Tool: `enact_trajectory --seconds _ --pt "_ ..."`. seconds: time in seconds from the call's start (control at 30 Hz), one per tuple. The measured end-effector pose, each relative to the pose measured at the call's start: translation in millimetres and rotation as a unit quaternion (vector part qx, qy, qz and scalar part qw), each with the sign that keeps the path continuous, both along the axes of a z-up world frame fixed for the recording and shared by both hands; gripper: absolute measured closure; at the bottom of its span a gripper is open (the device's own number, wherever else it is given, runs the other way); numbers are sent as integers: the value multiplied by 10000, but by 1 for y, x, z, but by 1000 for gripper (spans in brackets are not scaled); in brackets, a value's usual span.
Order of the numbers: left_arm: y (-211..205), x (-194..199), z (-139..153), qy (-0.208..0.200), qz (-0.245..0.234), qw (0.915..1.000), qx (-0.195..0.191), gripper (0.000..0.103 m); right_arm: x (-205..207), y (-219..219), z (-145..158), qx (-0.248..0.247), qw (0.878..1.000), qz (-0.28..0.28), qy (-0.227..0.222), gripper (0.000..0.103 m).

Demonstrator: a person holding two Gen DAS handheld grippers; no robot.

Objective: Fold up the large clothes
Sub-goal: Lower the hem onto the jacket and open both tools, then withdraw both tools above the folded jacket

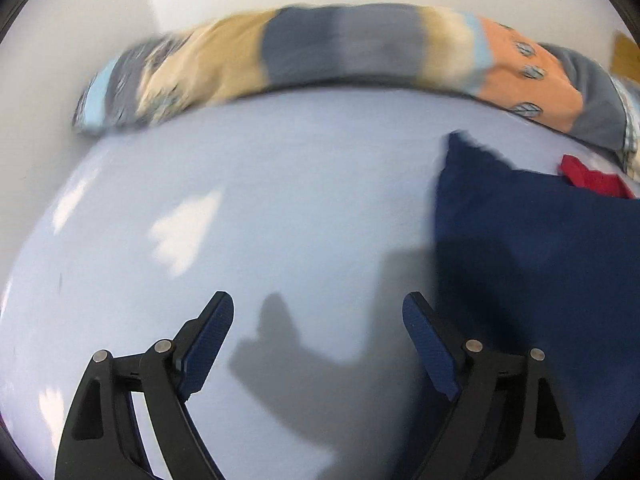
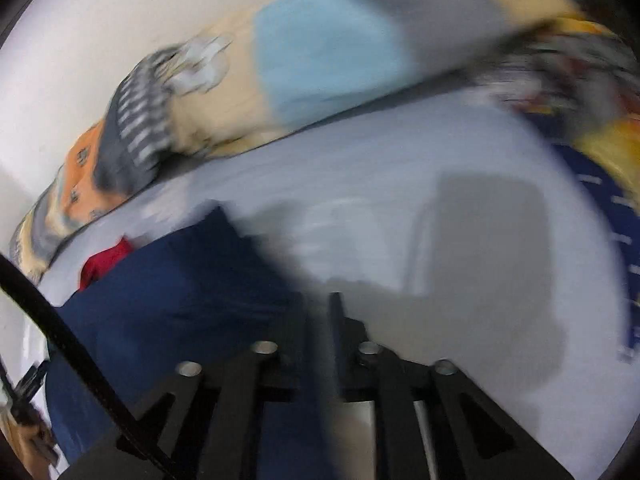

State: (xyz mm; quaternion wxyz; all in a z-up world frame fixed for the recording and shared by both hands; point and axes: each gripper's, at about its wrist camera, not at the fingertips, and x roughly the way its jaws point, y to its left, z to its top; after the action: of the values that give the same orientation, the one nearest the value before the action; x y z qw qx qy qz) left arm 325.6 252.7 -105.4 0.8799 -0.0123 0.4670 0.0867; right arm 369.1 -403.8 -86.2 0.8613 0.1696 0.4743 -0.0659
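A dark navy garment (image 1: 540, 248) lies on the pale blue bed sheet (image 1: 280, 200) at the right of the left wrist view, with a red cloth (image 1: 592, 178) behind it. My left gripper (image 1: 318, 312) is open and empty above the bare sheet, just left of the garment's edge. In the blurred right wrist view the navy garment (image 2: 180, 292) fills the lower left, with the red cloth (image 2: 104, 260) beyond. My right gripper (image 2: 318, 308) has its jaws close together on the garment's edge, and navy fabric shows between them.
A long patchwork bolster (image 1: 320, 52) in tan, grey, blue and orange lies along the white wall at the back; it also shows in the right wrist view (image 2: 320, 48). A dark blue and yellow patterned cloth (image 2: 600, 168) lies at the right.
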Motion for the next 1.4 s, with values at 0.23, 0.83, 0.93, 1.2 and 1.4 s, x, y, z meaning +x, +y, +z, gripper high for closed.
enact_trajectory --seconds 0.23,0.83,0.93,1.2,1.4 --pt "56 -115 -9 331 -46 9680 -2487 17 -135 -30 5 1707 9843 305 -339 49" --pt "-20 -71 -36 -139 74 9297 -3681 38 -141 41 -50 3287 9422 435 -485 55" --pt "-19 -74 -37 -253 289 9311 -3628 80 -127 53 -55 3180 9453 568 -452 87" --pt "-24 -146 1 -597 -296 9418 -3296 86 -195 66 4 2446 9532 1236 -1276 90" --pt "-21 -245 -5 -125 -639 9654 -2525 64 -281 56 14 2177 9628 1434 -707 79"
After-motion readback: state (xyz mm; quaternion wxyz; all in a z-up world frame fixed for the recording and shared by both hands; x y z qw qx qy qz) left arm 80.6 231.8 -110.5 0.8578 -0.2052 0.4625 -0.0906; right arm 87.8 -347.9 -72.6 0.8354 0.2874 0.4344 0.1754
